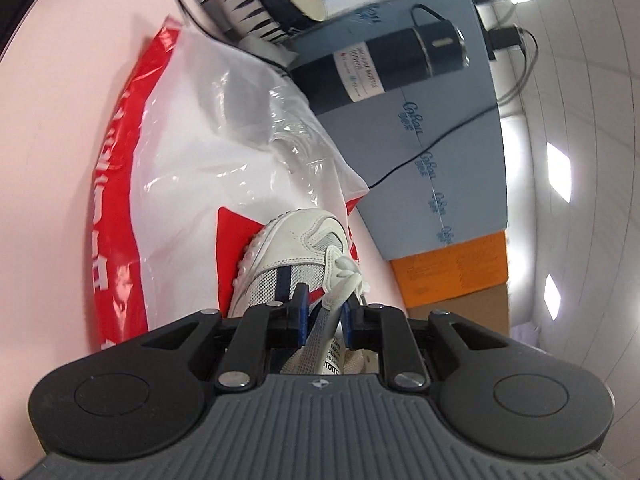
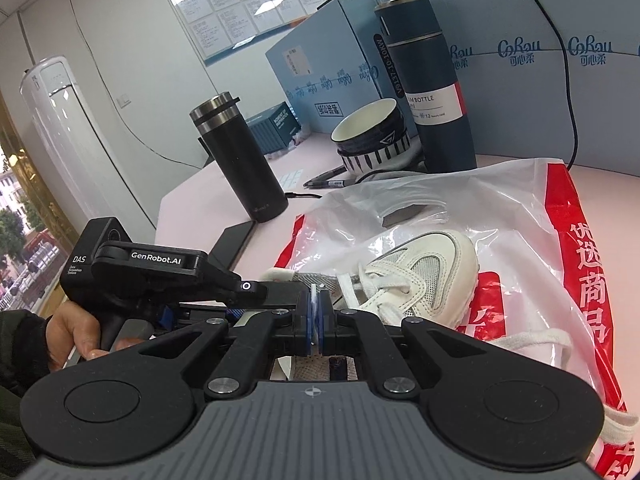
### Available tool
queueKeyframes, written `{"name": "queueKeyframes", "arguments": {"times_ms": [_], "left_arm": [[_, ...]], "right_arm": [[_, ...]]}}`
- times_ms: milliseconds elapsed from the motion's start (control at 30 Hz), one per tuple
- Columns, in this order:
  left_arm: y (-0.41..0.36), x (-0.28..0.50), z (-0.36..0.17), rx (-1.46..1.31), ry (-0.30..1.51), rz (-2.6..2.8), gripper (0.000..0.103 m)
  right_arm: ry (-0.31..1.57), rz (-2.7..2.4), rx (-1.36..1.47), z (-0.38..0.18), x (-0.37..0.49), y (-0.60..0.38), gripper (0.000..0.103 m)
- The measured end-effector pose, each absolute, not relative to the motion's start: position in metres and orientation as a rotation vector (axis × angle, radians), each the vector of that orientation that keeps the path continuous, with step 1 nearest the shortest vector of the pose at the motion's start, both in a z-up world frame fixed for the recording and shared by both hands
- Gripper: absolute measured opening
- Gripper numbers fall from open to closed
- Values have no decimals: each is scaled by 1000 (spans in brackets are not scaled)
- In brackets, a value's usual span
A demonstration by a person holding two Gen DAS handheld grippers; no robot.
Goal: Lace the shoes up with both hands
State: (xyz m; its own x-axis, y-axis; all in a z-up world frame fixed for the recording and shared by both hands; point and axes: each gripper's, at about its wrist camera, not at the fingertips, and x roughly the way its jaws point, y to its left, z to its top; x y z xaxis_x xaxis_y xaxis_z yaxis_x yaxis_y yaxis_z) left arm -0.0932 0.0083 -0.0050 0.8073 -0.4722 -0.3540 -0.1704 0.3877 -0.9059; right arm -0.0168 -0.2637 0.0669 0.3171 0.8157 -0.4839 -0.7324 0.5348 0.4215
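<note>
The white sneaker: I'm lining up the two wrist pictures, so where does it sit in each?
Left wrist view: white sneaker at lower centre, toe toward the top, just beyond the jaws.
Right wrist view: white sneaker right of centre, toe pointing right.
Shared landmark: the red and white plastic bag beneath it.

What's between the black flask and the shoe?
Only the bag: its crumpled plastic fills the gap from flask to shoe, seen in the right wrist view.
</note>
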Motion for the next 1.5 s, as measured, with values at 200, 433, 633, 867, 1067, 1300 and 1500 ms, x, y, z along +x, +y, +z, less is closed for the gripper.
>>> {"name": "queueKeyframes", "arguments": {"times_ms": [200, 433, 633, 867, 1067, 1300, 1500], "left_arm": [[9, -94, -8, -1199, 631, -205, 16], [10, -94, -10, -1209, 628, -205, 16], [10, -95, -11, -1204, 629, -207, 16], [10, -96, -12, -1208, 627, -206, 16], [10, -96, -13, -1214, 627, -206, 16], [10, -97, -14, -1219, 625, -206, 16], [11, -97, -15, -1227, 624, -207, 16]], "right_arm": [[734, 1000, 122, 65, -15, -262, 3], [736, 1007, 133, 65, -12, -262, 3], [746, 1018, 147, 61, -9, -262, 3], [746, 1017, 158, 60, -8, -260, 3], [741, 1001, 193, 58, -8, -261, 3], [737, 1003, 195, 58, -7, -256, 3], [713, 1016, 324, 58, -1, -266, 14]]}}
